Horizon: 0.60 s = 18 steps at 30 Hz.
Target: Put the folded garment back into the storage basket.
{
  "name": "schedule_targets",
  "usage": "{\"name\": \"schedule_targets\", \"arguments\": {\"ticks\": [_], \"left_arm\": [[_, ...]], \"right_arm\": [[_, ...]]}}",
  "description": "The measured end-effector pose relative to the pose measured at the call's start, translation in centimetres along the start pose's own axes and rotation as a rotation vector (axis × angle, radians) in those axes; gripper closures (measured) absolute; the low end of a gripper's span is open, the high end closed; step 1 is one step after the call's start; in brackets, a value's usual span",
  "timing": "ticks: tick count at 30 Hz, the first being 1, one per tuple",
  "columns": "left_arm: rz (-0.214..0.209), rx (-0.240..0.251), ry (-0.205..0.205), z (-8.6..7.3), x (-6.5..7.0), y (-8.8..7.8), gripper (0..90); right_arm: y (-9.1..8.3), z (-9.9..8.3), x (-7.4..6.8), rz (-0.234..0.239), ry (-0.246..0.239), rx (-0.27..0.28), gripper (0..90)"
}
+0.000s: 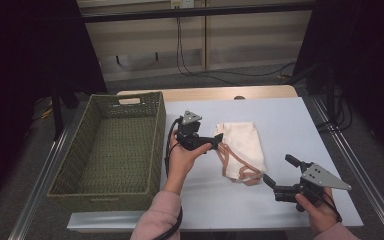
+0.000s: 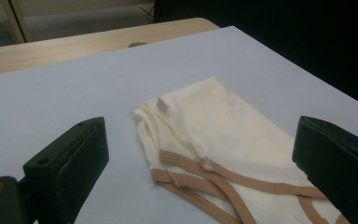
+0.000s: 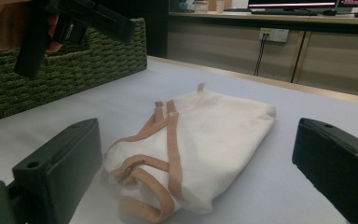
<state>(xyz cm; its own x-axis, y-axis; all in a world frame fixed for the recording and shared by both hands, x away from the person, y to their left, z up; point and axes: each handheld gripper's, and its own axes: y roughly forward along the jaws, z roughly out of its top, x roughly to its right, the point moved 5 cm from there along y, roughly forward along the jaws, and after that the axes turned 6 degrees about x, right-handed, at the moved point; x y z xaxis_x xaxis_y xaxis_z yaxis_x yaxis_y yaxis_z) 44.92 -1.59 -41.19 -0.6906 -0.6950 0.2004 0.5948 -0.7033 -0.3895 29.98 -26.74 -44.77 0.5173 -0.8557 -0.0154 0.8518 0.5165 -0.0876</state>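
Observation:
A folded cream cloth [image 1: 242, 142] with tan straps lies flat on the white table top, the straps at its near end. My left gripper [image 1: 202, 134] hovers at the cloth's left edge, held up off the table. It is open, and the cloth [image 2: 214, 130] lies ahead of and below its jaws. My right gripper [image 1: 280, 169] sits low at the near right, just off the strap end. It is open too, and the cloth [image 3: 205, 135] lies a short way beyond its jaws. The left gripper [image 3: 74, 23] also hangs high at the left of the right gripper view.
A large green woven basket [image 1: 155, 130] stands at the table's left, close beside the left hand, with nothing inside it. The white table top [image 1: 280, 115] stretches bare behind and right of the cloth. Its near edge runs just below the right hand.

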Motion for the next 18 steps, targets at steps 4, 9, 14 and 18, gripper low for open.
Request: {"name": "schedule_targets", "arguments": {"ticks": [4, 9, 14, 18], "left_arm": [[0.006, -0.015, -0.005, -0.4, -0.3, 0.3, 3.6], [0.018, -0.030, -0.014, -1.0, -0.5, 0.8, 3.9], [0.018, -0.042, -0.017, -1.3, -0.7, 1.4, 4.4], [0.019, -0.039, -0.014, -1.2, -0.8, 1.9, 4.4]], "right_arm": [[0.0, 0.0, 0.0, 0.001, -0.005, -0.003, 1.0], [0.0, 0.0, 0.0, 0.003, -0.002, -0.001, 1.0], [0.0, 0.0, 0.0, 0.002, -0.006, -0.003, 1.1], [0.0, 0.0, 0.0, 0.003, -0.013, -0.005, 1.1]]}}
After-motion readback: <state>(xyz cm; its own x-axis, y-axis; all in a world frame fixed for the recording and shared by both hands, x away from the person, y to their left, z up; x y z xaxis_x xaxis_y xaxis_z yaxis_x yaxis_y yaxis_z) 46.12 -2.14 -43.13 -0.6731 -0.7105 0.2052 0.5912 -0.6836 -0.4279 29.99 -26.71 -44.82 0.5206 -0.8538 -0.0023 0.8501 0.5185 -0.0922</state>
